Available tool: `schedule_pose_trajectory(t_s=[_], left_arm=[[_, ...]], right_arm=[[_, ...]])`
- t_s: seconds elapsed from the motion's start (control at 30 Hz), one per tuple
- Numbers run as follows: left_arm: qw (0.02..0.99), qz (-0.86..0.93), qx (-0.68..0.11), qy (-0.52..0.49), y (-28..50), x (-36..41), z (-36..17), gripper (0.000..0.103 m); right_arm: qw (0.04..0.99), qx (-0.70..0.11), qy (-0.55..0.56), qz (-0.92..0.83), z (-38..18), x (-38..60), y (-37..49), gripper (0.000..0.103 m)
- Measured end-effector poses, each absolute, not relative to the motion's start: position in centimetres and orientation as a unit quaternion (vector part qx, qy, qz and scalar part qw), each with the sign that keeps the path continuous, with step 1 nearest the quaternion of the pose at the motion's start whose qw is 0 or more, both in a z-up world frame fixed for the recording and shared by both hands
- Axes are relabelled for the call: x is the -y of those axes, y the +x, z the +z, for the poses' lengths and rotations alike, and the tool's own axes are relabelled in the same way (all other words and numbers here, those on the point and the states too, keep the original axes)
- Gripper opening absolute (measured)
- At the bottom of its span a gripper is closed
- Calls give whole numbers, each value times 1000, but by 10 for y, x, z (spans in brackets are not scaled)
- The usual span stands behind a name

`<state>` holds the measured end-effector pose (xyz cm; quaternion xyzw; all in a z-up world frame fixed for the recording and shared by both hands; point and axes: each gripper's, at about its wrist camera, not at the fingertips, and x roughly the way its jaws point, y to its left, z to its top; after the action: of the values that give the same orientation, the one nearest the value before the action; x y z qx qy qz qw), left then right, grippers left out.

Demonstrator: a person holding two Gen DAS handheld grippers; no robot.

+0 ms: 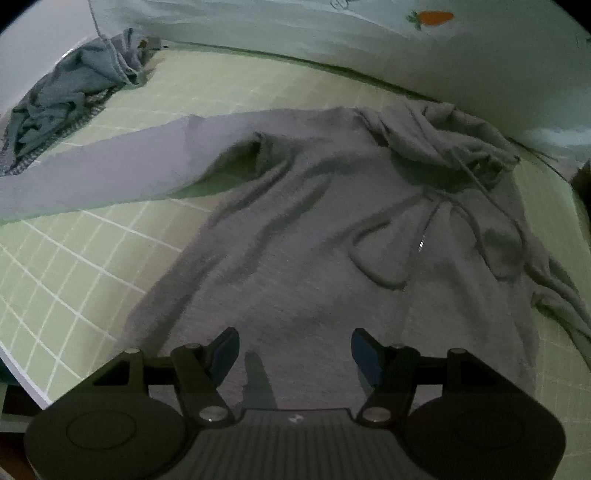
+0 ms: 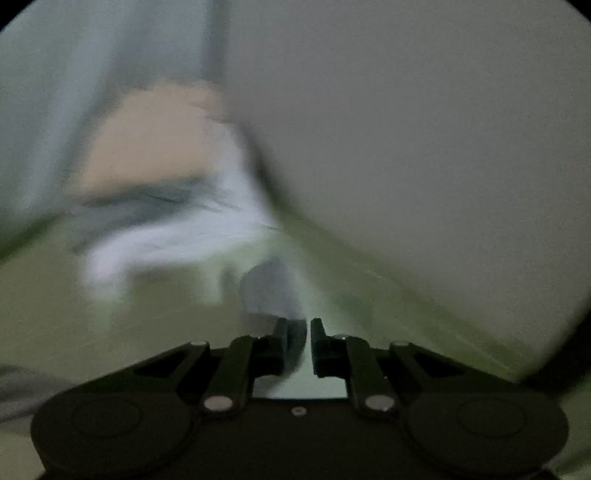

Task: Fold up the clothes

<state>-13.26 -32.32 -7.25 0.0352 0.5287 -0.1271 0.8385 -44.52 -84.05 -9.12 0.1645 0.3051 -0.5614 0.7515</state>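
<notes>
Green grid mat (image 1: 92, 258) lies bare left of the grey hoodie (image 1: 314, 229); left tool (image 1: 293, 350) released, right tool (image 2: 297, 339) clenched.

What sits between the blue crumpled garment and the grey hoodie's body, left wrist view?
The hoodie's own sleeve crosses the green grid mat; nothing else before the blue garment.

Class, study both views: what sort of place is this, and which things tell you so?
Probably a home bedroom: a grey hoodie spread on a green checked sheet, a carrot-print pillow behind, more crumpled clothes nearby.
</notes>
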Motion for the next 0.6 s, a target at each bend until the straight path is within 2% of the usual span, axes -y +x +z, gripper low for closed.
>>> schedule_pose_trajectory(t_s=[0.03,0.07,0.17,0.33,0.6], left_arm=[[837,-127,-531,38,-132,324,-74,68],[836,-127,-533,39,-132,326,-74,68],[835,-126,-534,40,-133,326,-74,68],[835,-126,-534,45,-134,325,-71,69],[832,-129,-533,78,-134,339,-68,72]], right_arm=[[732,-321,164,-579,-96,844,-453,17],[717,-332,162,-592,-99,846,-459,28],[707,-330,155,-606,-100,840,-465,46],[738,-314,153,-578,-100,831,-440,61],[737,-309,291,-526,-131,844,-399,73]])
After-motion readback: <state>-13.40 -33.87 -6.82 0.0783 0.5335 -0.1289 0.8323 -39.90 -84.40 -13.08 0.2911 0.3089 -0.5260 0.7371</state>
